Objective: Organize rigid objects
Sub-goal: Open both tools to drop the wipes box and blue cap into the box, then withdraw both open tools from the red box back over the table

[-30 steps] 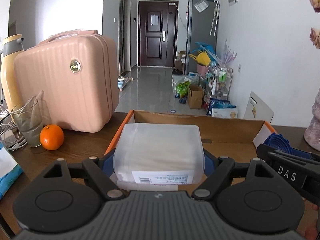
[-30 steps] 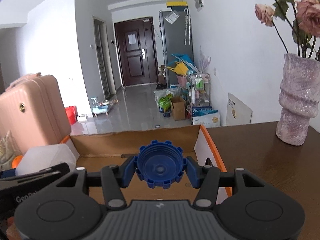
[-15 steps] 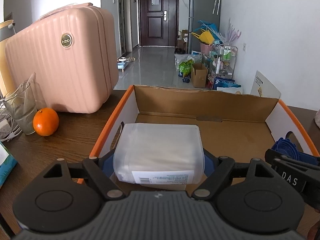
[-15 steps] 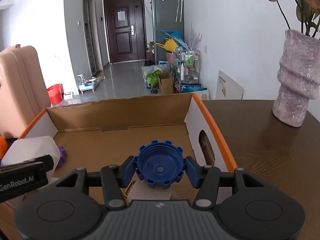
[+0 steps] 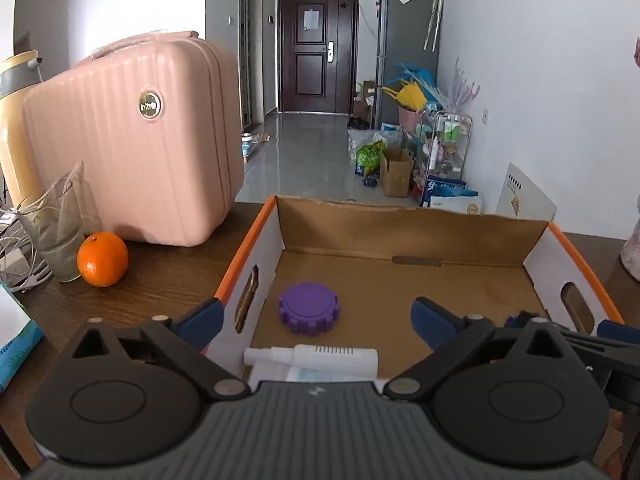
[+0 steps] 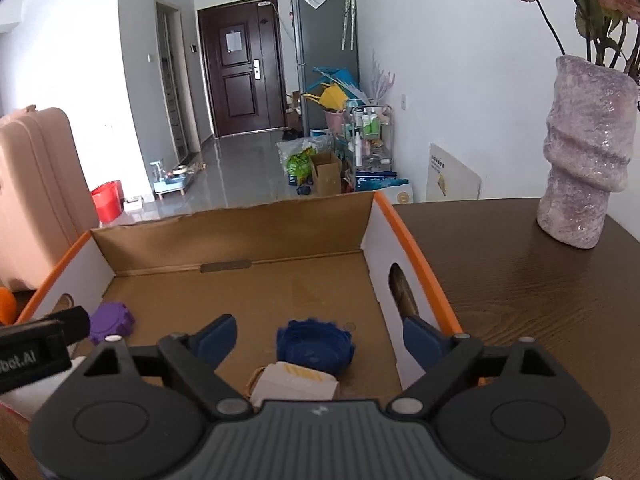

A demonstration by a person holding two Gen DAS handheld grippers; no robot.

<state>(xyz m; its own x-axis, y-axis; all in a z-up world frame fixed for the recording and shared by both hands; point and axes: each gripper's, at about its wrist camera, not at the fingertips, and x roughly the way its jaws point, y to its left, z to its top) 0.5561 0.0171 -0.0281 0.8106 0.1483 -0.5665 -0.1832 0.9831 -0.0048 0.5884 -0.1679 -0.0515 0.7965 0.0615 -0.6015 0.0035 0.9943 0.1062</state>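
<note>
An open cardboard box with orange rims (image 5: pixel 460 216) (image 6: pixel 240 216) sits on the dark wooden table. Inside lie a purple toothed cap (image 5: pixel 309 307) (image 6: pixel 111 320), a white translucent bottle on its side (image 5: pixel 316 358), a blue toothed cap (image 6: pixel 315 345) and a small white and yellow packet (image 6: pixel 294 386). My left gripper (image 5: pixel 318 318) is open and empty above the bottle. My right gripper (image 6: pixel 320 332) is open and empty above the blue cap, at the box's near right.
A pink suitcase (image 5: pixel 132 140), an orange (image 5: pixel 102 259), a glass (image 5: pixel 54 236), cables and a yellow flask (image 5: pixel 12 120) stand left of the box. A purple vase with roses (image 6: pixel 586 152) stands on the table to the right.
Both grippers opened. The white bottle dropped from the left gripper into the box, and the blue cap dropped from the right one. Both grippers rose slightly.
</note>
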